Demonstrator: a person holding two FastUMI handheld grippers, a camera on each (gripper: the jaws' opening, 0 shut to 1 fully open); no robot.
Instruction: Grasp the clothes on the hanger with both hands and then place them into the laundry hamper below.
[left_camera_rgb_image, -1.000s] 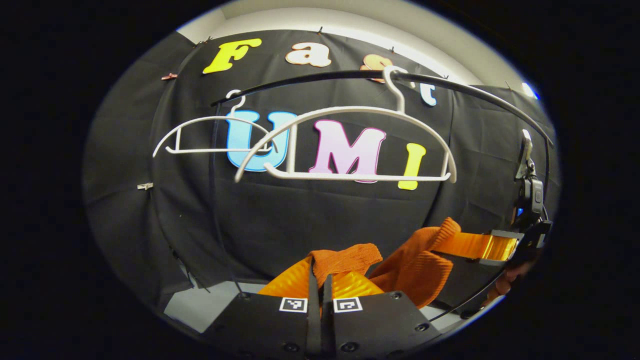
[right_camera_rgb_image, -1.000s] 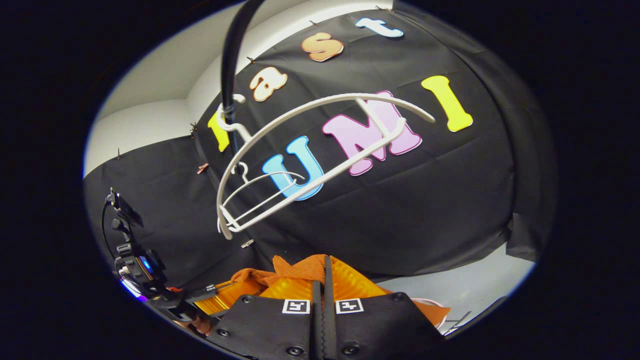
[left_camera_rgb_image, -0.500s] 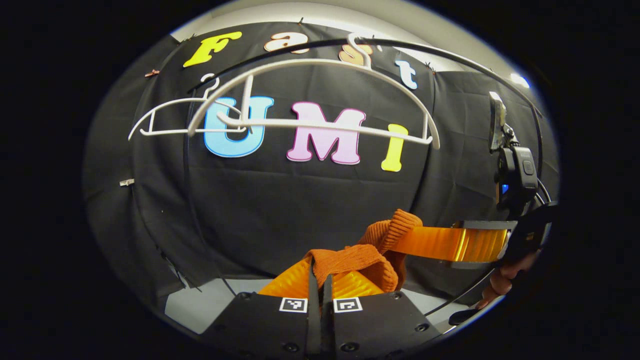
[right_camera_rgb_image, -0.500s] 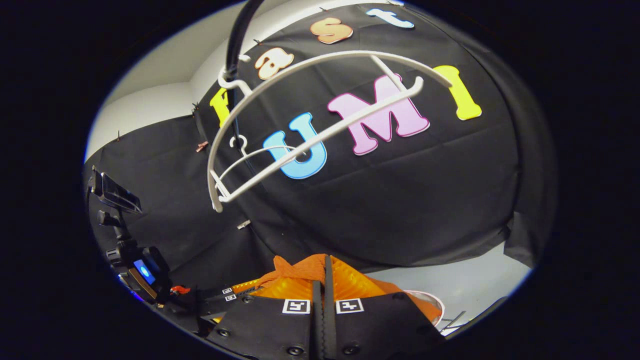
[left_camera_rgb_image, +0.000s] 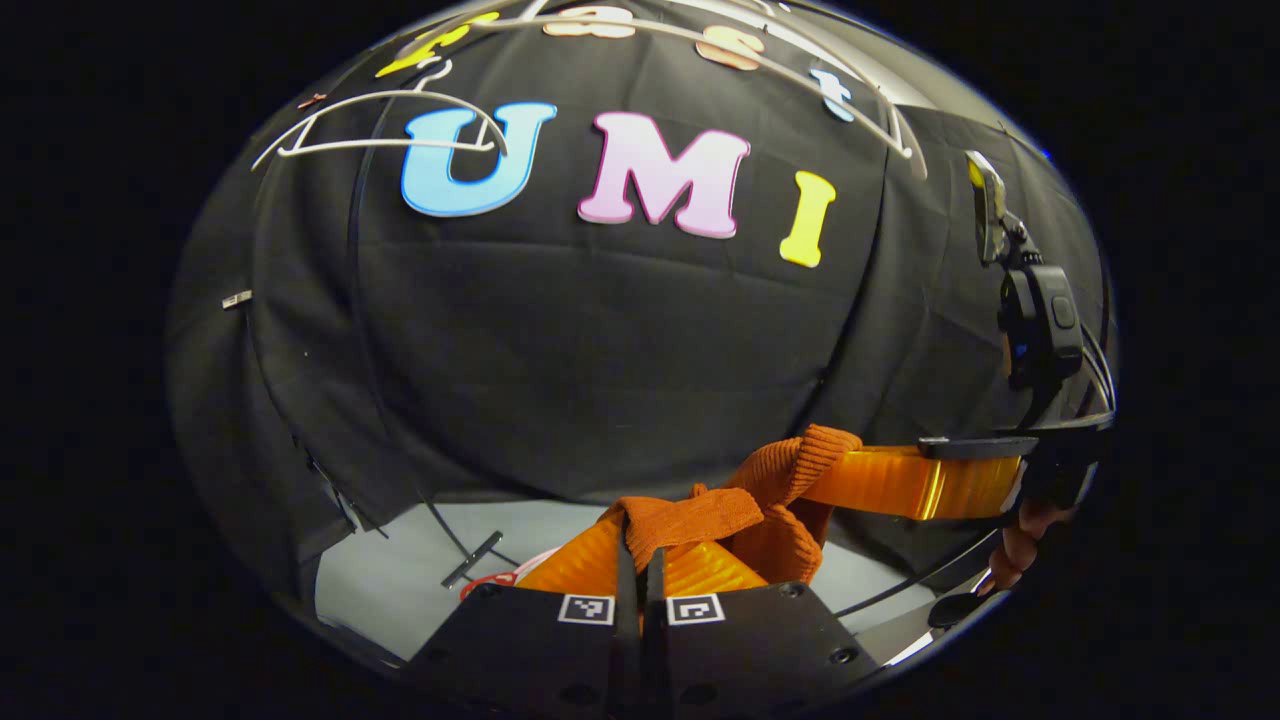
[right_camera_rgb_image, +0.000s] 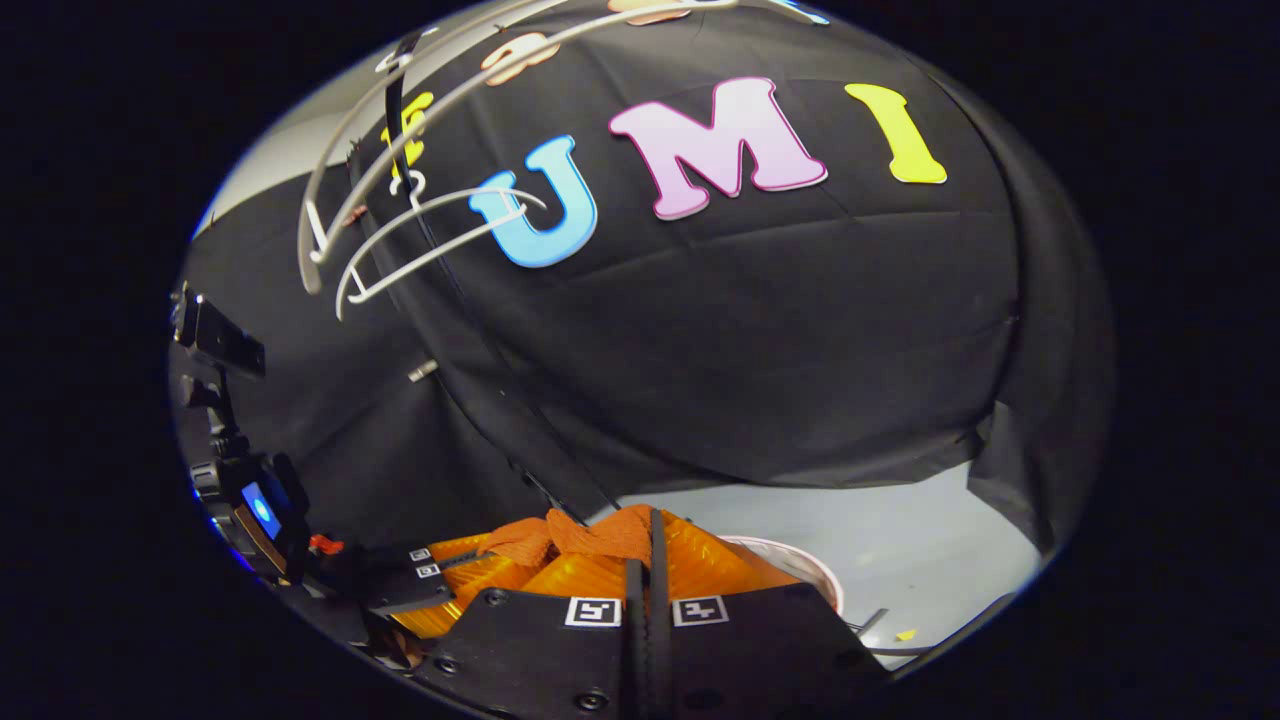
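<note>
You've got the orange garment (left_camera_rgb_image: 745, 510) pinched between both tools, your left gripper (left_camera_rgb_image: 640, 570) clamped on one bunch and your right gripper (right_camera_rgb_image: 645, 560) clamped on another, well below the white hangers (right_camera_rgb_image: 420, 240), with the hamper's rim (right_camera_rgb_image: 800, 565) peeking out underneath.

In the left gripper view, the left claw (left_camera_rgb_image: 641, 560) sits at the bottom, its two fingers pressed together on a fold of the rust-orange ribbed knit garment (left_camera_rgb_image: 700, 515). The knit runs up and to the right, where its ribbed cuff lies against the fingers of the right claw (left_camera_rgb_image: 830, 478), which enters from the right edge with a person's fingertips (left_camera_rgb_image: 1012, 545) below it. Two white plastic hangers (left_camera_rgb_image: 380, 120) hang bare near the top, on a thin dark rail. Pale grey floor (left_camera_rgb_image: 400, 560) shows below the black cloth wall.
</note>
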